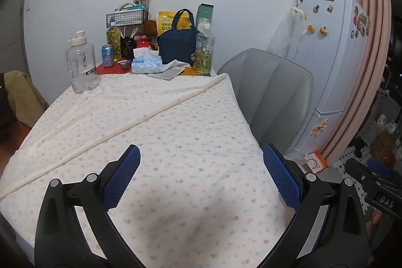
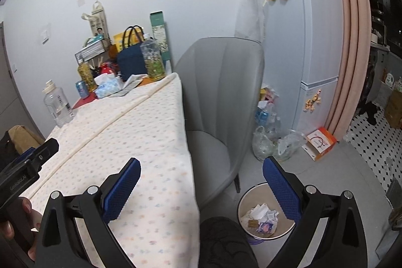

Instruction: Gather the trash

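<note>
2 claws in view, both spread apart and holding nothing: left claw [image 1: 201, 175] hovers over the cloth-covered worktop [image 1: 176, 132], right claw [image 2: 201, 182] hangs off the worktop's right edge, above the floor [image 2: 326, 167]. Task looks near done or at a pause, judging by layout: trash bin [image 2: 242, 202] on the floor just beside the grey chair [image 2: 221, 97] already holds crumpled paper and wrappers [image 2: 261, 217], and the near stretch of patterned cloth is bare, no loose scraps visible on it. Possible leftovers are at the far end: blue drink can [image 1: 107, 55], tissue pack [image 1: 145, 64], flat printed paper [image 1: 167, 72], 2 tea bottles [image 1: 204, 49], clear water jug [image 1: 81, 64], navy tote bag [image 1: 178, 42], wire basket [image 1: 127, 16]; cannot tell which of these count as trash, the can and the paper are the likeliest picks. More clutter sits on the floor between chair and fridge [image 2: 301, 29]: plastic bags with bottles [image 2: 268, 135] and an orange-white box [image 2: 321, 142], maybe waste too. Room: white wall, fridge covered in magnets, pink curtain [image 2: 351, 42], black-and-white dotted tile further right. Person's knee in dark fabric [image 2: 226, 243] shows at bottom of the right wrist view, next to the bin.
</note>
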Tool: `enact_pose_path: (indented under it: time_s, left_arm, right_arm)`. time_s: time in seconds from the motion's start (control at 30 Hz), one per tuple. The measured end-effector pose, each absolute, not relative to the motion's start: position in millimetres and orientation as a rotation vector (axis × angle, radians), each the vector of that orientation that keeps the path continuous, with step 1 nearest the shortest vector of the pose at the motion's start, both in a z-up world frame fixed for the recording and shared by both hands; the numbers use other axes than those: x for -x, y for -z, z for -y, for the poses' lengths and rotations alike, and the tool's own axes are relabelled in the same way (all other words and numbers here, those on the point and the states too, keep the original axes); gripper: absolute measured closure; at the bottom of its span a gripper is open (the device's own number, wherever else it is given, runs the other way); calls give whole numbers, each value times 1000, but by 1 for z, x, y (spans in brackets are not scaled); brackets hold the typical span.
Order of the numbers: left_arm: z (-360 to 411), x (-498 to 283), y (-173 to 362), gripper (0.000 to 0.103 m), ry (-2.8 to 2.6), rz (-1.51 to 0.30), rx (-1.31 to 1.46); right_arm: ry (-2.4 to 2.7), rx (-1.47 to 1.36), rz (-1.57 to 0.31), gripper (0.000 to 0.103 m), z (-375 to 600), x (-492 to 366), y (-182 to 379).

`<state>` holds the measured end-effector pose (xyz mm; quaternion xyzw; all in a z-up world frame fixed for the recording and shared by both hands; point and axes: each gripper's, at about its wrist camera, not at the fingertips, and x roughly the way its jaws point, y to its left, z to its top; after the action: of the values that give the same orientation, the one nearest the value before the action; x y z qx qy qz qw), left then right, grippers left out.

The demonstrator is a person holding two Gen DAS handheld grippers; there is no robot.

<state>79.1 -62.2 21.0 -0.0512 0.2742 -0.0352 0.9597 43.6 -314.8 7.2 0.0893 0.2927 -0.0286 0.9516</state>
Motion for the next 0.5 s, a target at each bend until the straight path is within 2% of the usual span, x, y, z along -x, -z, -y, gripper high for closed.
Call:
enact_pose_path:
  time_s: [0.5]
  left_arm:
    - [23, -37, -40, 6, 48, -501, 155]
  right_arm:
    - [-7, -143, -566, 8, 285, -14, -31]
